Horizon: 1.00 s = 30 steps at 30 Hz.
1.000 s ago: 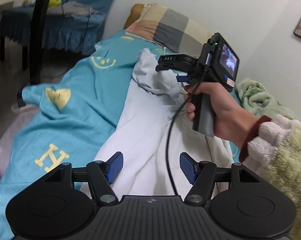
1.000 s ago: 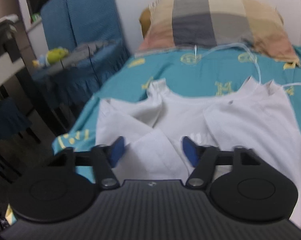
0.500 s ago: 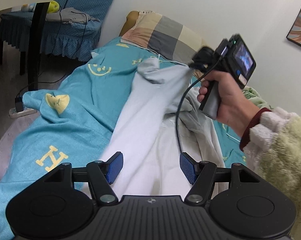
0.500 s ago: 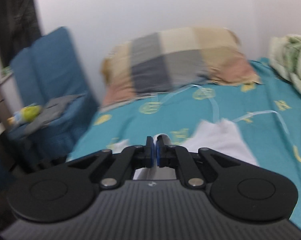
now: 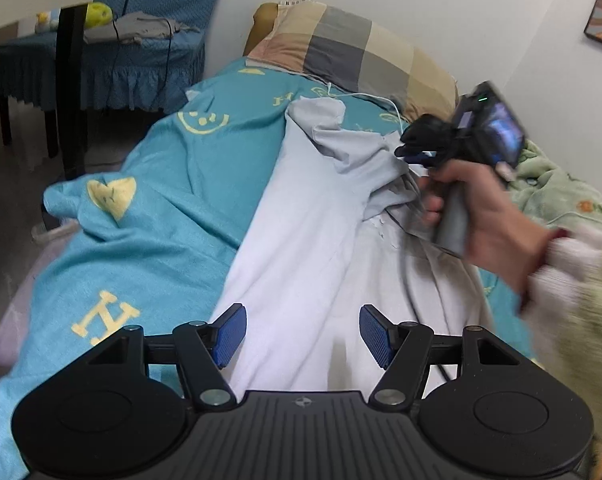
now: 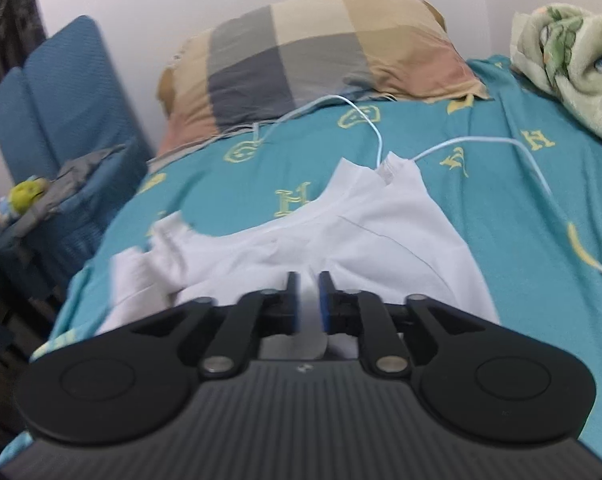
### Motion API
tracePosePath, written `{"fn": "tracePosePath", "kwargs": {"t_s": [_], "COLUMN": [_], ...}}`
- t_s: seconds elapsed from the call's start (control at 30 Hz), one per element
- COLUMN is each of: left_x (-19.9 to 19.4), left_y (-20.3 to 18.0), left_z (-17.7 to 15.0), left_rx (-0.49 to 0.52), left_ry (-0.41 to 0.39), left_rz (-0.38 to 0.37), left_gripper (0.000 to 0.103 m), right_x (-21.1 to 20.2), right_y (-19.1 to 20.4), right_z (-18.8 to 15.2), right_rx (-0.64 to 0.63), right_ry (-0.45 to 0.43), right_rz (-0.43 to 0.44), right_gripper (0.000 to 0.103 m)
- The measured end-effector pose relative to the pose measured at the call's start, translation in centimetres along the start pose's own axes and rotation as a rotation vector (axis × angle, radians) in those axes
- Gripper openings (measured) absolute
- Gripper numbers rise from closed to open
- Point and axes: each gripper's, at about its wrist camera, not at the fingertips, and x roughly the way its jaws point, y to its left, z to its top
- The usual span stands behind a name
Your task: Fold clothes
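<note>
A white shirt [image 5: 309, 240] lies lengthwise on the teal bedspread [image 5: 173, 208], with one part folded over its middle. My left gripper [image 5: 303, 336] hovers open just above the shirt's near end, nothing between its blue pads [image 5: 231, 336]. In the left wrist view a person's hand [image 5: 485, 224] holds my right gripper [image 5: 411, 152] at the shirt's bunched far right fold. In the right wrist view the right gripper [image 6: 309, 300] stands over the shirt [image 6: 381, 232]. Its jaws are opening with a narrow gap, and the pads are not pressing the cloth.
A checked pillow [image 6: 321, 52] lies at the head of the bed, with a thin white cable [image 6: 377, 136] trailing over the bedspread. A green fleece blanket [image 6: 573, 60] is heaped at the right. A blue-covered chair [image 5: 101, 60] and a dark table leg [image 5: 71, 80] stand left of the bed.
The right gripper went from open to shut on the shirt's cloth and swung it rightward over the shirt; now its jaws have parted. The left gripper stayed open and shifted slightly.
</note>
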Motion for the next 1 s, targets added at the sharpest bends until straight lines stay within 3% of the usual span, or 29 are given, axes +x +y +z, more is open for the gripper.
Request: {"fn": "tracePosePath", "kwargs": {"t_s": [0.07, 0.17, 0.37, 0.5, 0.63, 0.8, 1.0], "left_x": [-0.3, -1.2, -3.9, -5.4, -7.2, -10.1, -10.6], "left_y": [-0.3, -0.7, -1.4, -1.3, -1.5, -3.0, -4.5], "left_z": [-0.3, -0.7, -1.2, -1.7, -2.8, -4.8, -7.5], "left_rx": [0.036, 0.076, 0.103, 0.115, 0.122, 0.162, 0.188], "left_ry": [-0.010, -0.035, -0.073, -0.086, -0.077, -0.095, -0.061], "left_rz": [0.033, 0.060, 0.059, 0.104, 0.121, 0.127, 0.159], "left_gripper": [0.065, 0.065, 0.065, 0.066, 0.065, 0.068, 0.073], "right_x": [-3.7, -9.5, -22.4, -31.8, -38.0, -41.0, -40.4], "right_y": [0.3, 0.5, 0.1, -0.6, -1.4, -3.0, -4.9], "right_z": [-0.4, -1.3, -5.7, -9.9, -13.1, -15.7, -16.9], "right_rx": [-0.012, -0.026, -0.039, -0.061, -0.091, -0.113, -0.079], "right_ry": [-0.027, -0.046, 0.000, -0.004, 0.004, -0.034, 0.002], "right_rz": [0.023, 0.064, 0.158, 0.163, 0.198, 0.239, 0.242], "right_gripper": [0.062, 0.082, 0.083, 0.083, 0.083, 0.083, 0.083]}}
